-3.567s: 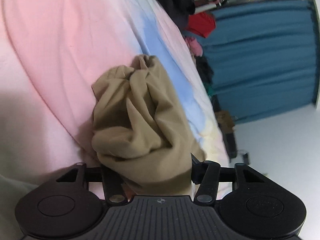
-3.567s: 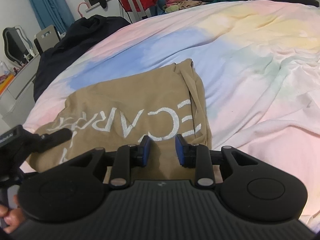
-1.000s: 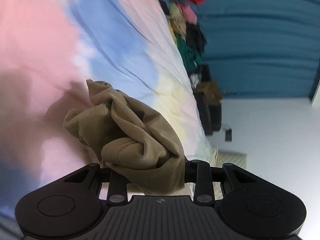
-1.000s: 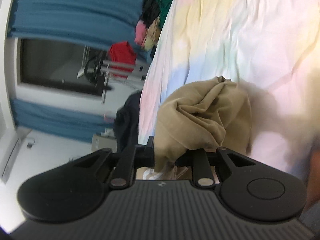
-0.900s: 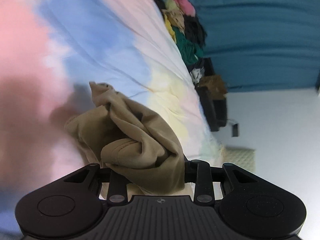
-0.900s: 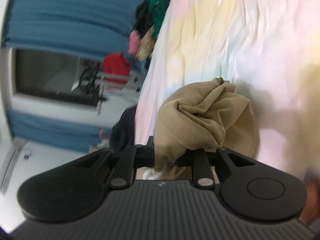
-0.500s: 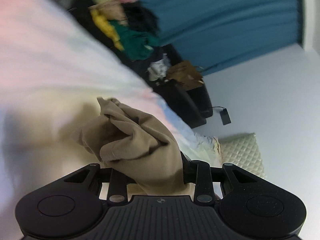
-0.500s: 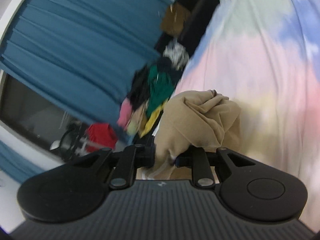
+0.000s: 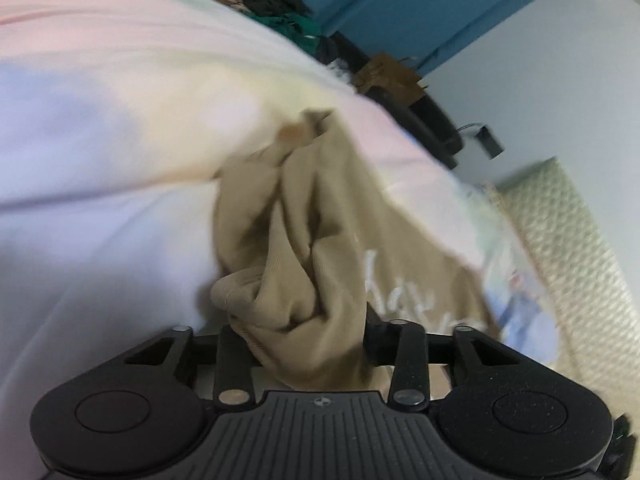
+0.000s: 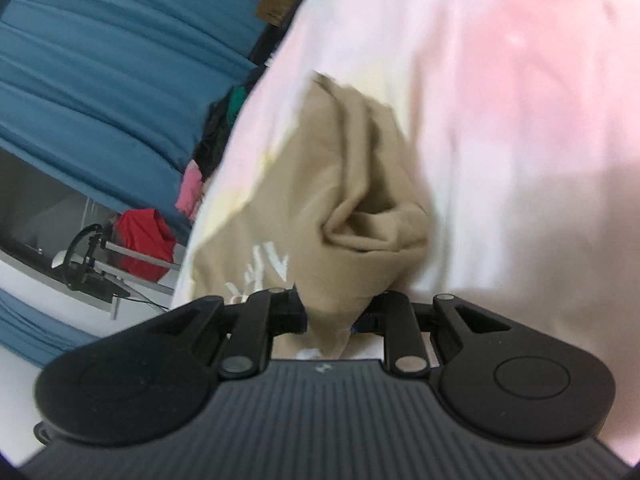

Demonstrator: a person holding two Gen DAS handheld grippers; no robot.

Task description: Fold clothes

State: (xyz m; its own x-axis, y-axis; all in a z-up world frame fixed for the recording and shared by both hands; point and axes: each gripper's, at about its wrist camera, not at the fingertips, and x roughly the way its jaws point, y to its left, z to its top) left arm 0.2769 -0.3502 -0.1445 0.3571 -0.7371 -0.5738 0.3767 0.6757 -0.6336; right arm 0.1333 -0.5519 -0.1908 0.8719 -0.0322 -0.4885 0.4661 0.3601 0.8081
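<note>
both your tongs, left gripper (image 9: 304, 332) and right gripper (image 10: 332, 312), are opening, tan shirt (image 9: 316, 248) bunched between each, over the pastel bedsheet (image 9: 100, 128).

One tan garment (image 9: 304, 248) is lying on one pastel bedsheet (image 9: 100, 160). Two grippers are showing, the left gripper (image 9: 308, 336) and the right gripper (image 10: 332, 312). One blue curtain (image 10: 100, 52) is hanging behind.

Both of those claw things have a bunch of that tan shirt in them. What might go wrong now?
The left gripper is opening with the tan shirt bunched between its fingers, so that end may drop crumpled, not flat, onto the pastel bedsheet. The right gripper is opening too; its wad could slip out early. The white lettering shows only partly, so folds may land uneven.
</note>
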